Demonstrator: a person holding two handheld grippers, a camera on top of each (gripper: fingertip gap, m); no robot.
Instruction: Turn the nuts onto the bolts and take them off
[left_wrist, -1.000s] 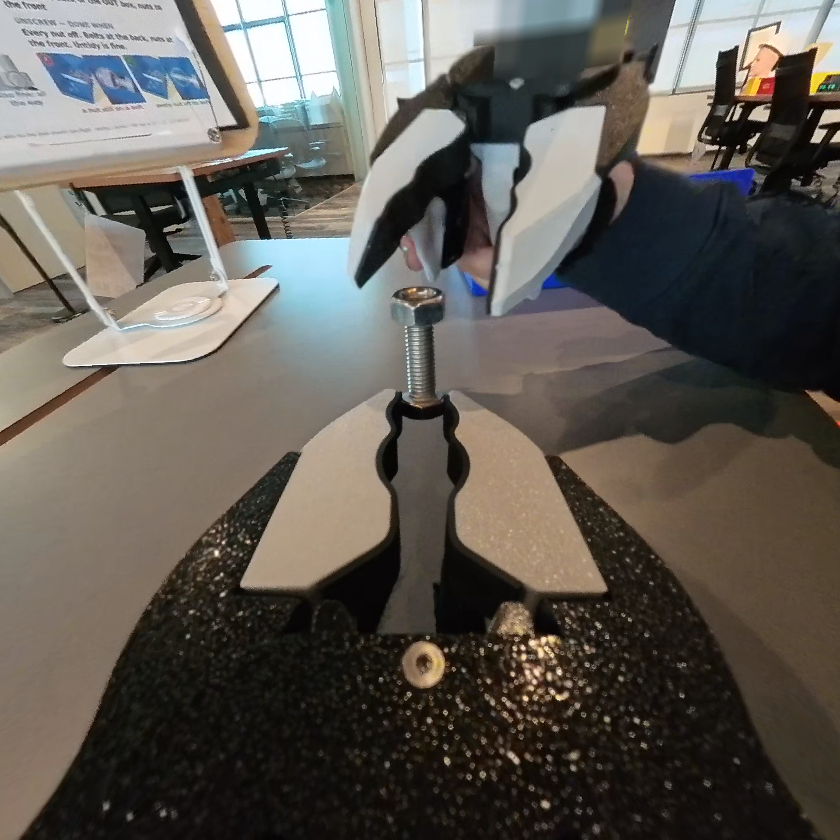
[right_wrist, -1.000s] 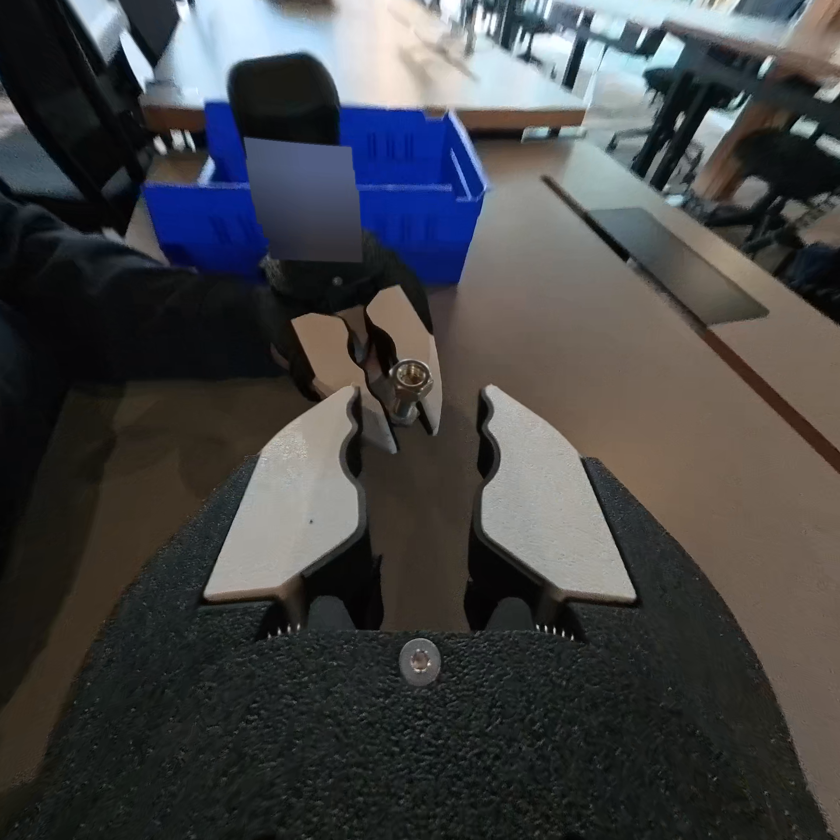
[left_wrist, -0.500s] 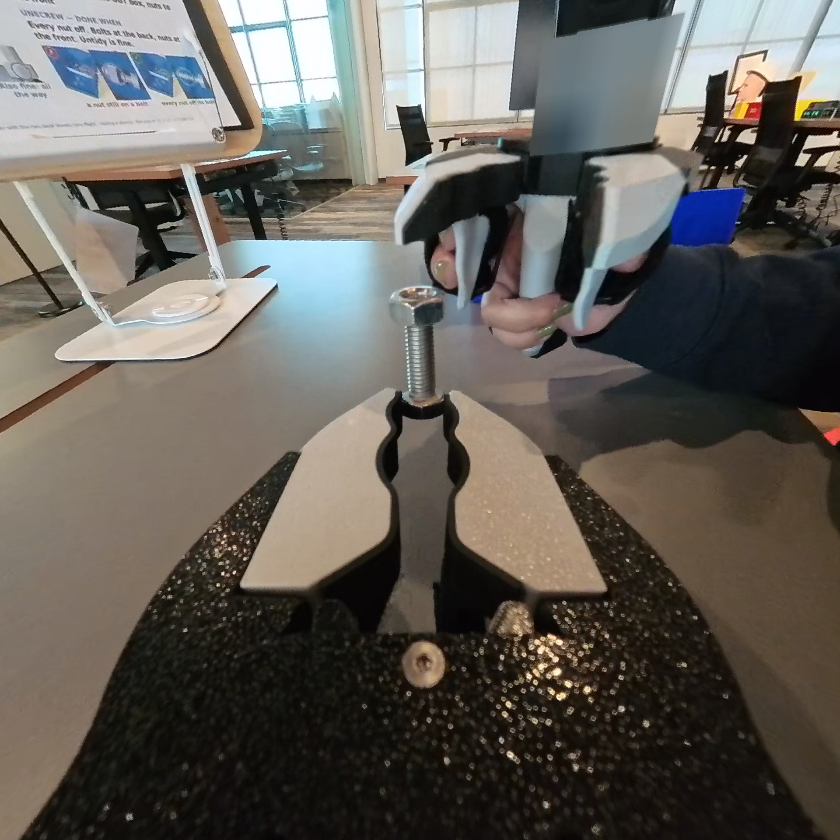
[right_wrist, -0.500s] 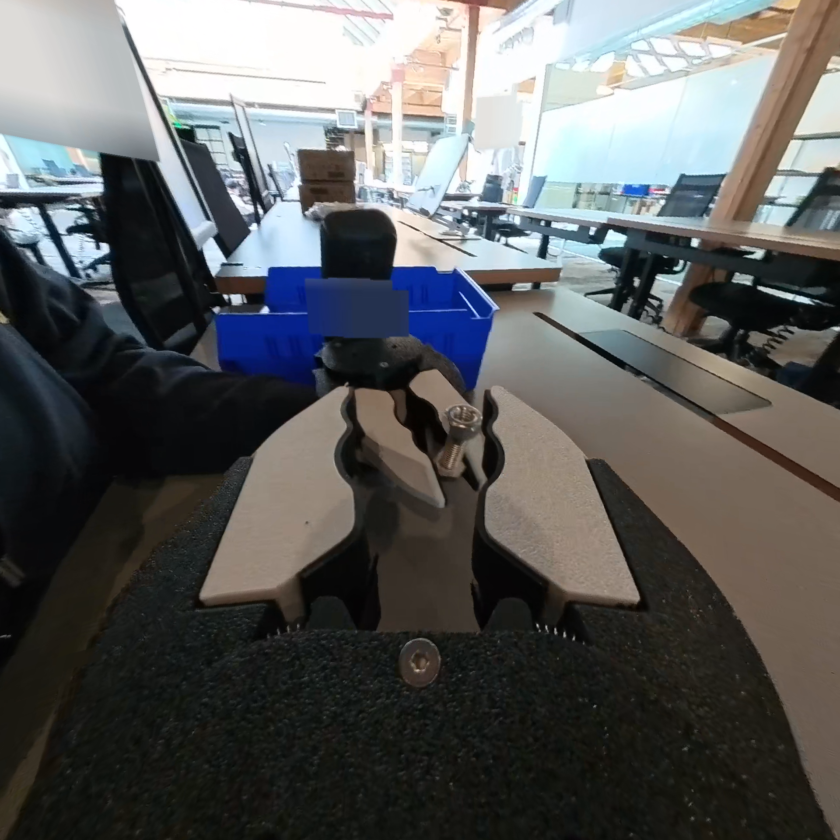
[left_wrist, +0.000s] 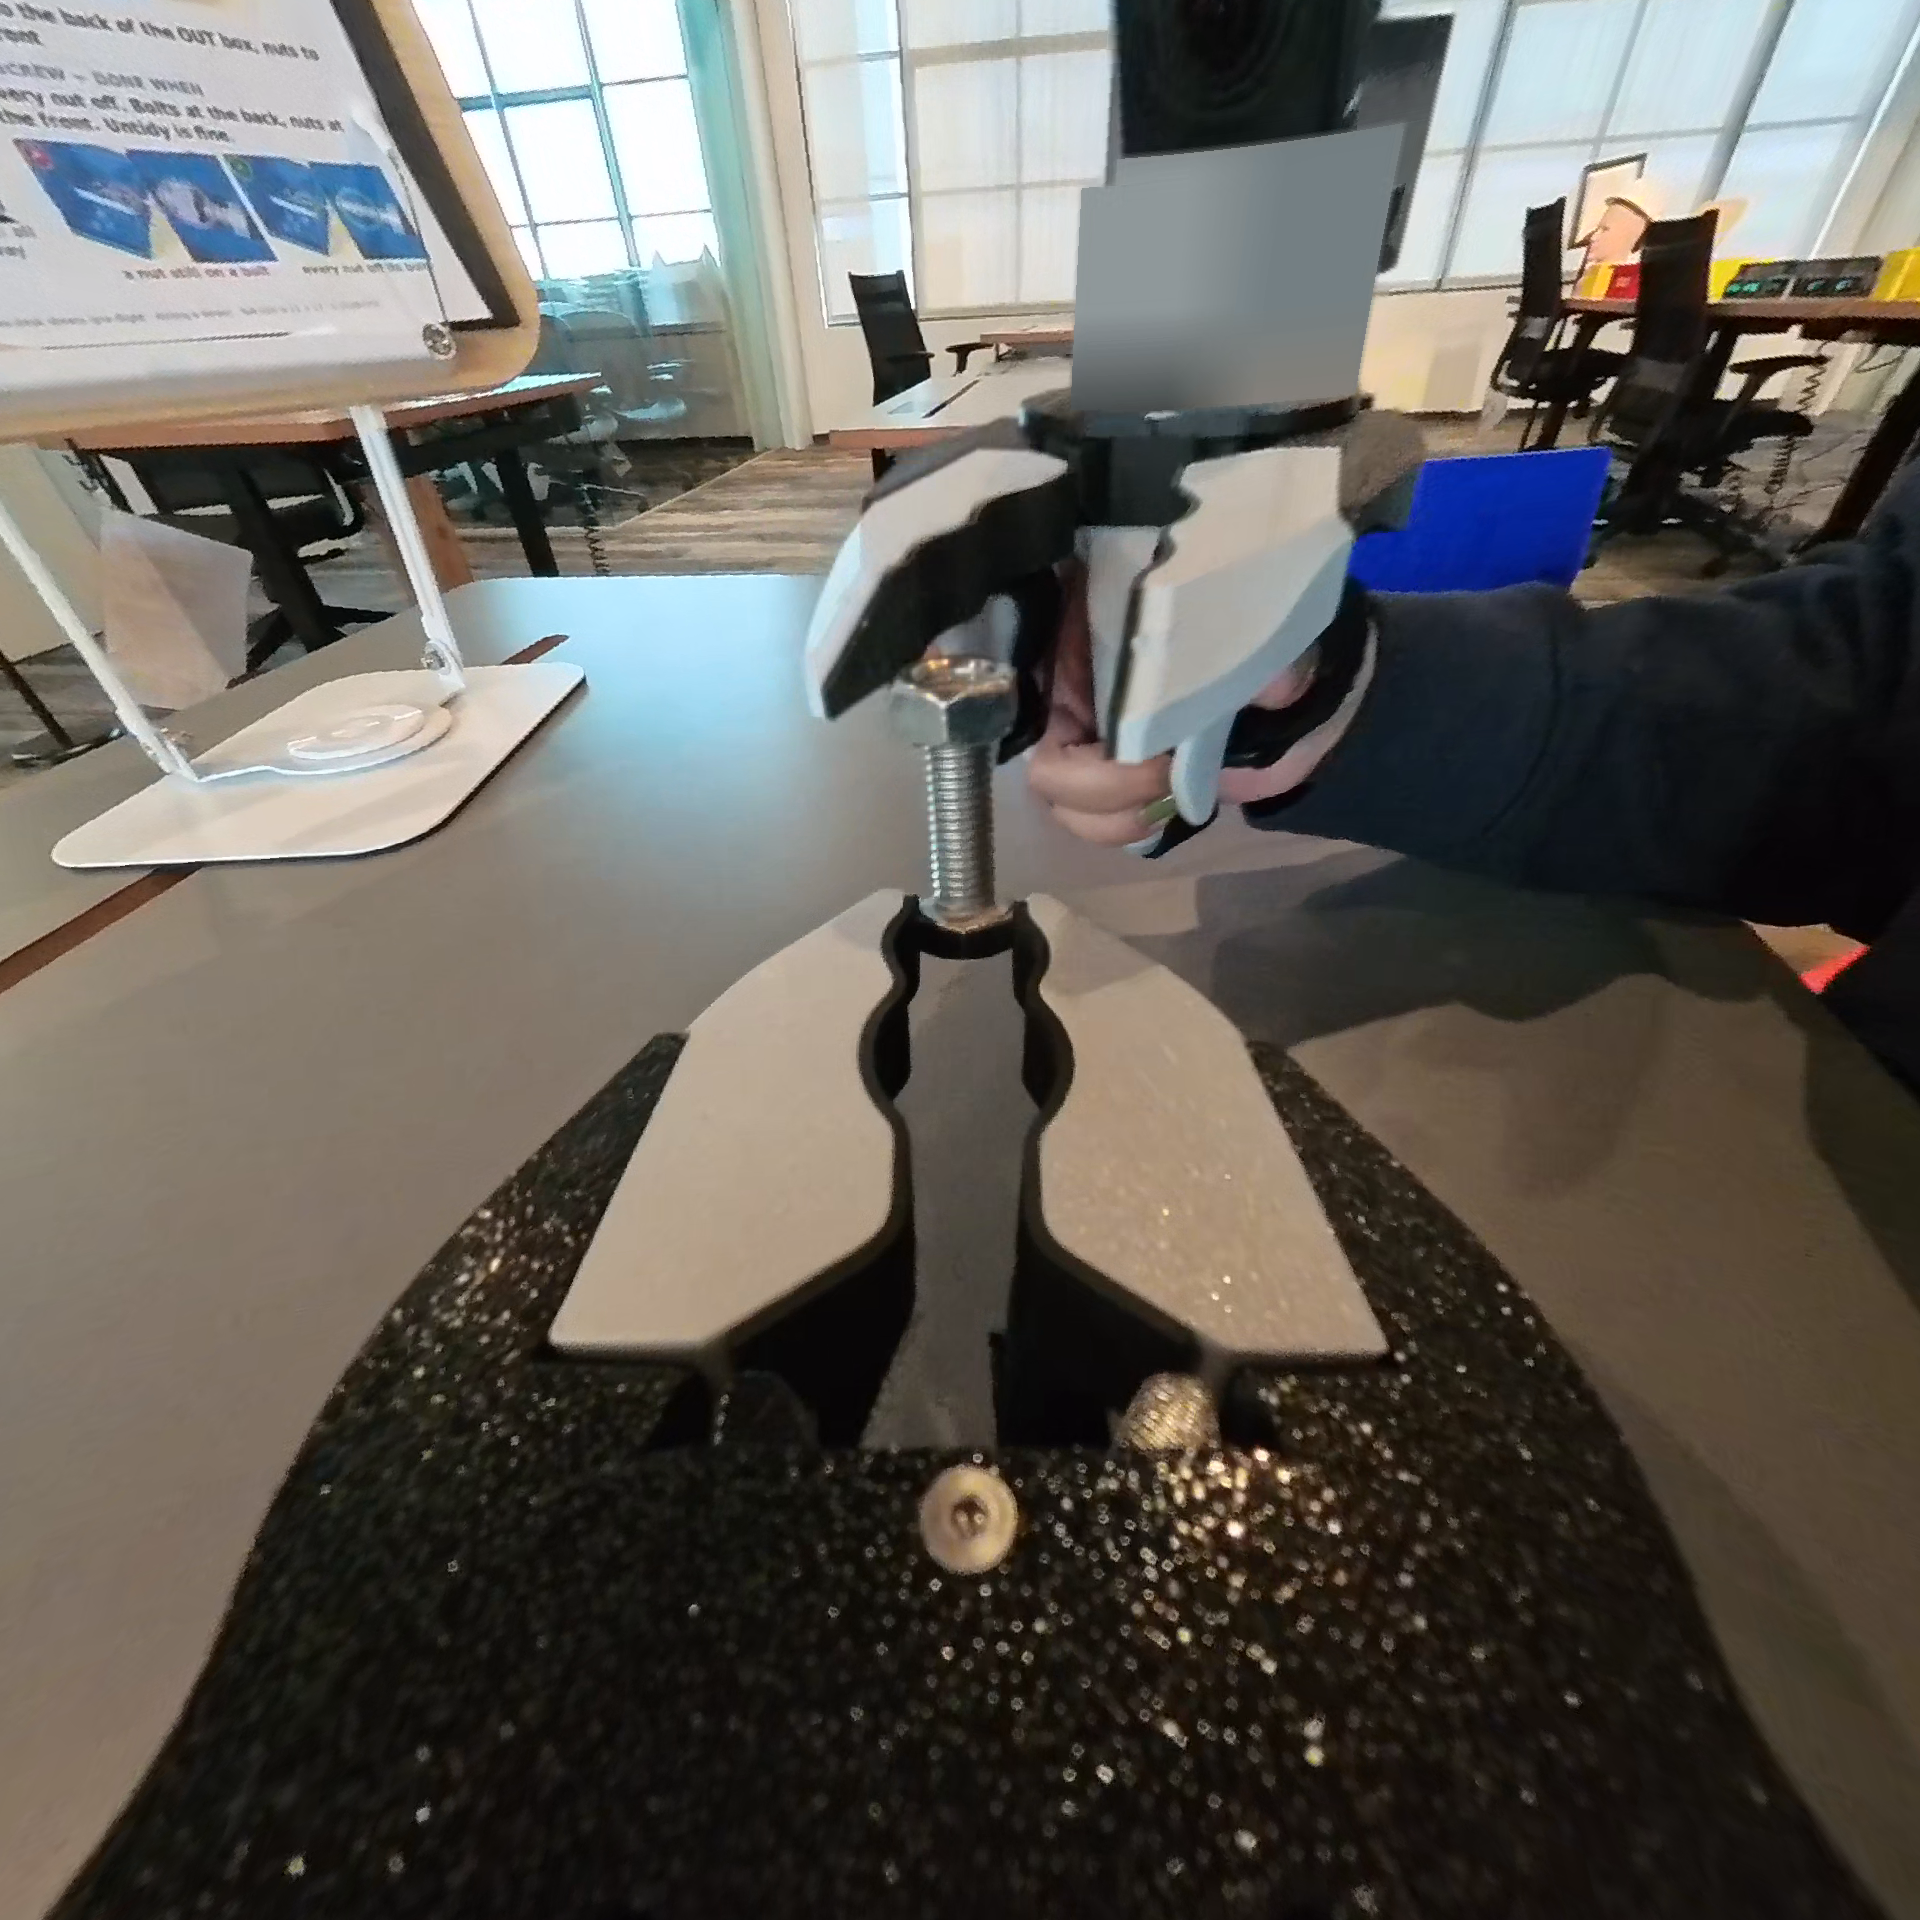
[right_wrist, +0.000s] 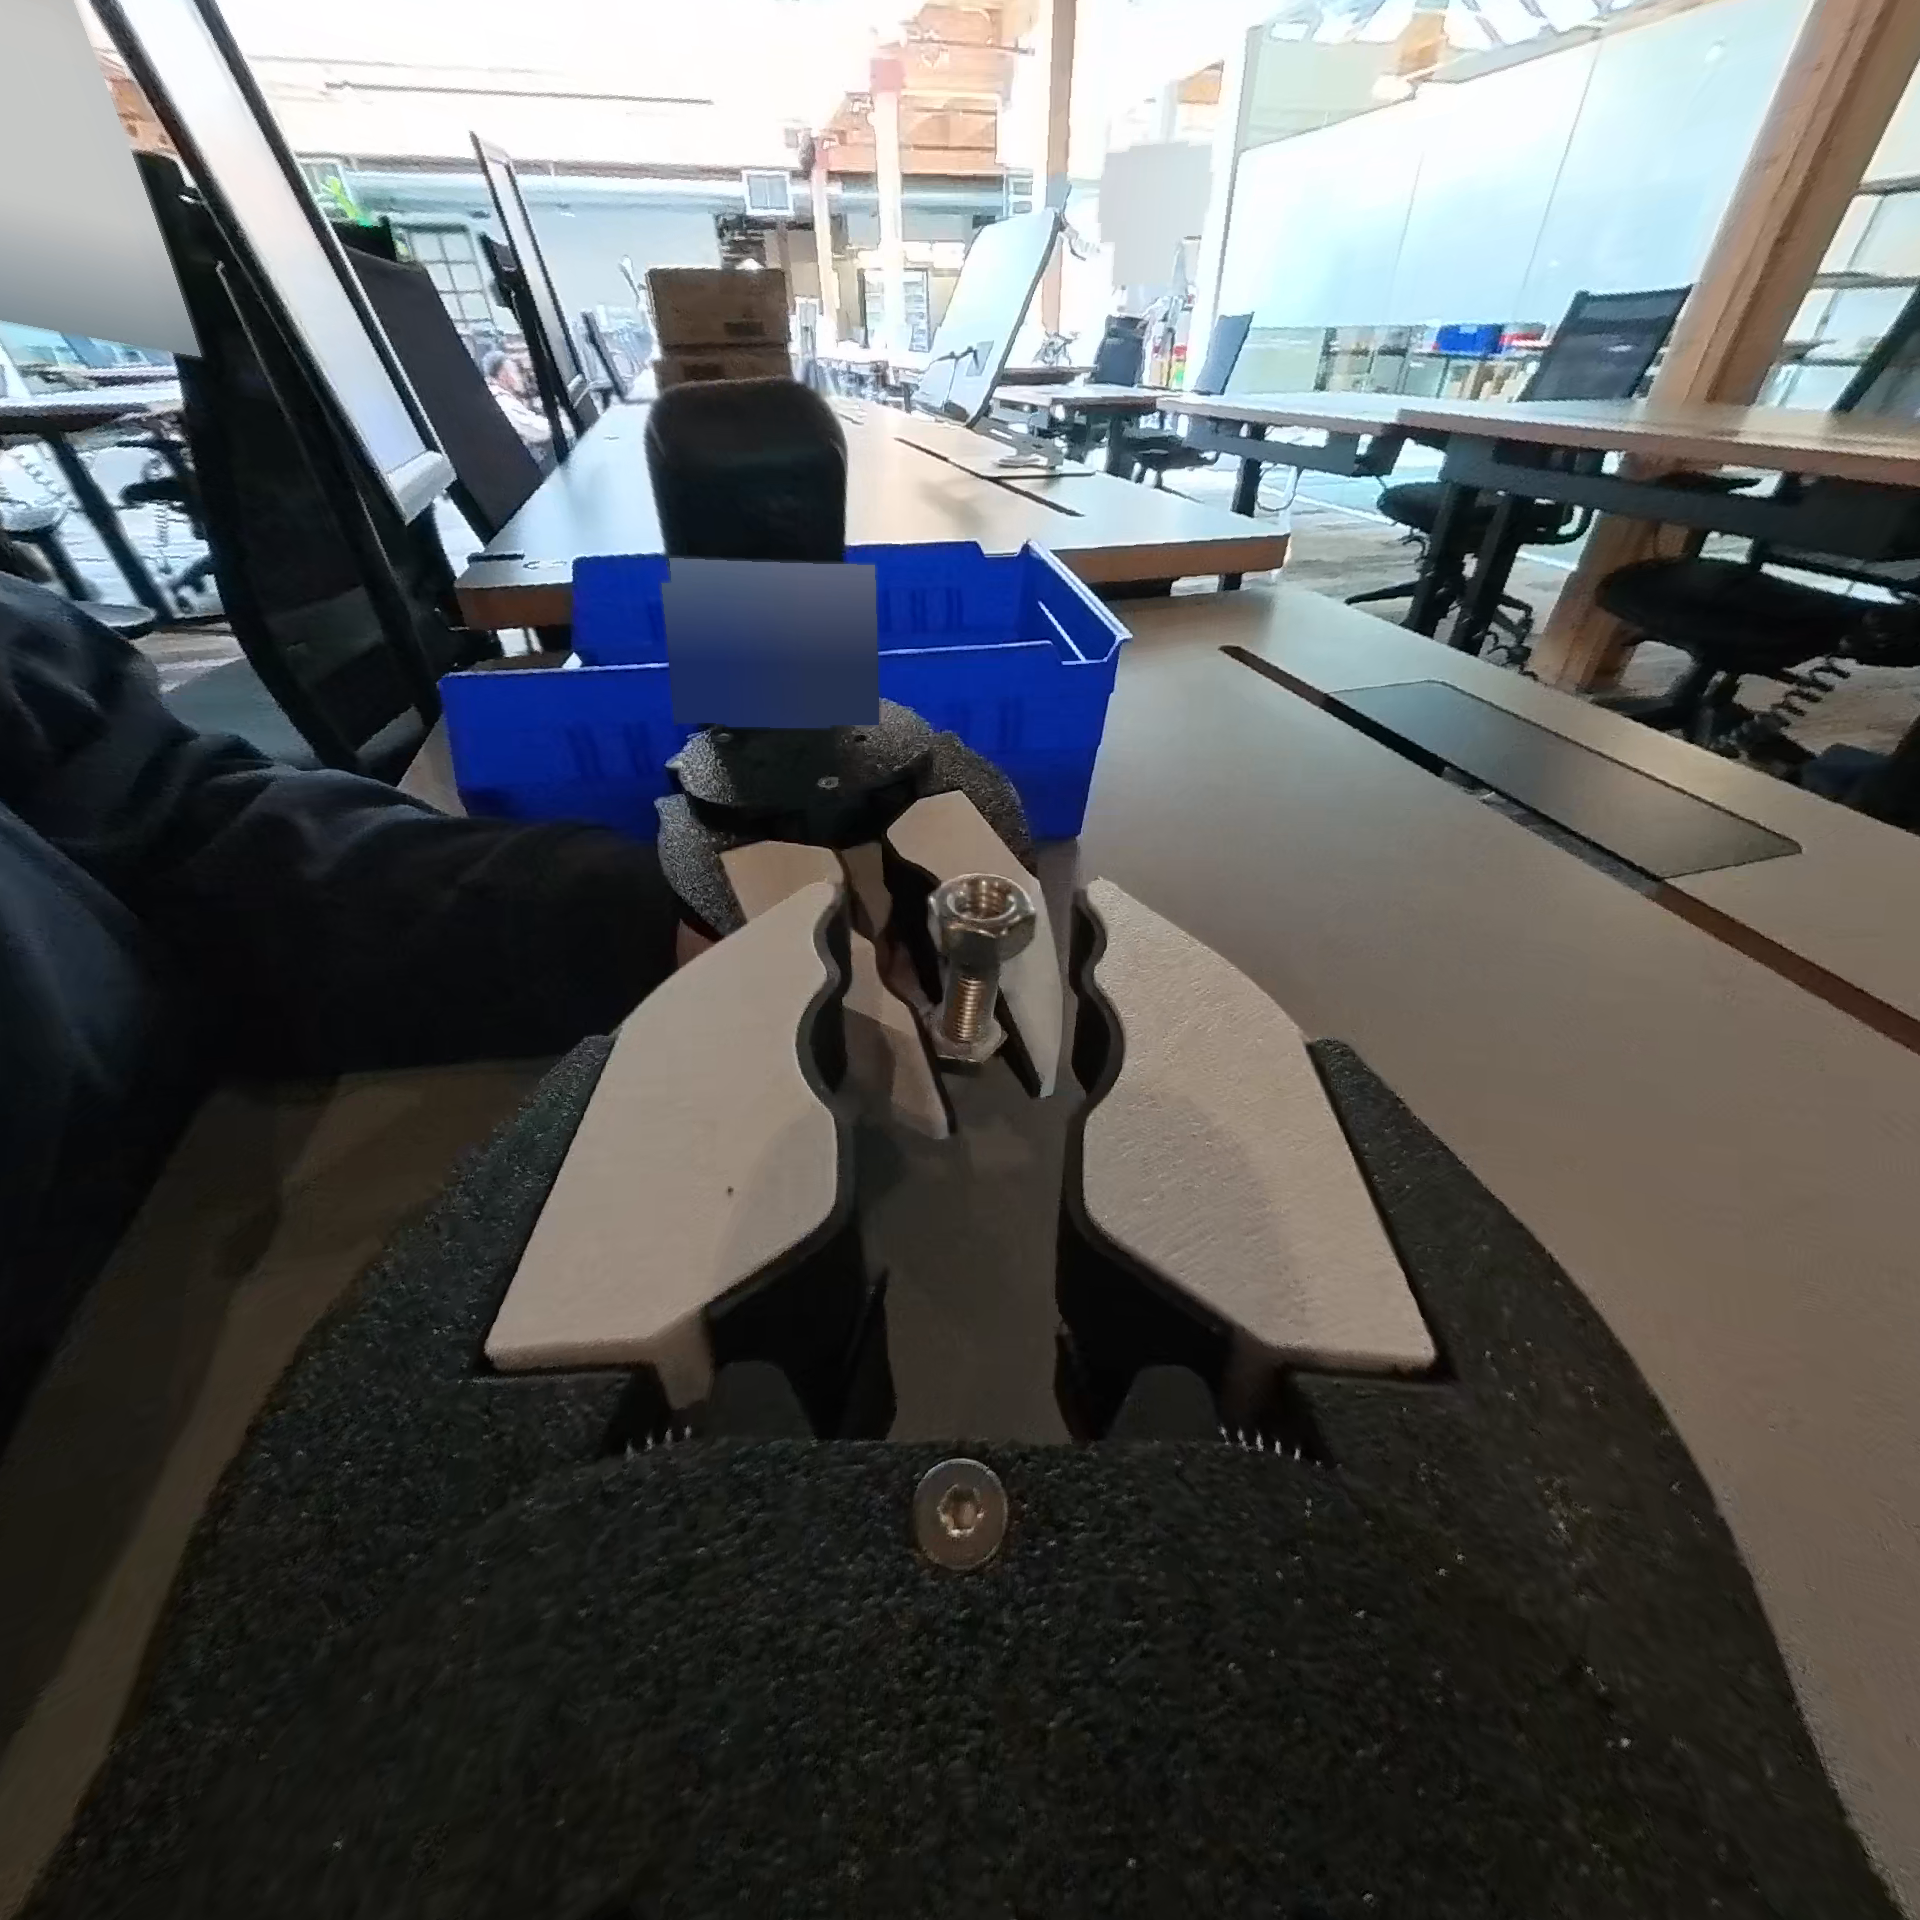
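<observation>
A steel bolt (left_wrist: 961, 821) stands upright with its head pinched between the tips of my left gripper (left_wrist: 963, 923), which is shut on it. A hex nut (left_wrist: 951, 707) sits at the top end of the thread. My right gripper (left_wrist: 987, 717) is open and level with the nut, one finger on either side. In the right wrist view the nut (right_wrist: 980, 914) sits in the gap of my right gripper (right_wrist: 956, 935) without touching the fingers (right_wrist: 1195, 1091). Behind it, my left gripper (right_wrist: 971, 1049) holds the bolt (right_wrist: 966, 1003).
A blue bin (right_wrist: 1039, 675) stands behind the left gripper and shows at the far right (left_wrist: 1475, 520) in the left wrist view. A sign on a white stand (left_wrist: 312, 769) is at the left. The grey table (left_wrist: 416, 987) stretches around. Office chairs and desks stand farther off. Some 4 centimetres of space lies between my two pairs of fingers.
My right gripper has swung down from a steep tilt above the bolt to level with it, and its open fingers now bracket the nut. My left gripper has kept still with the bolt.
</observation>
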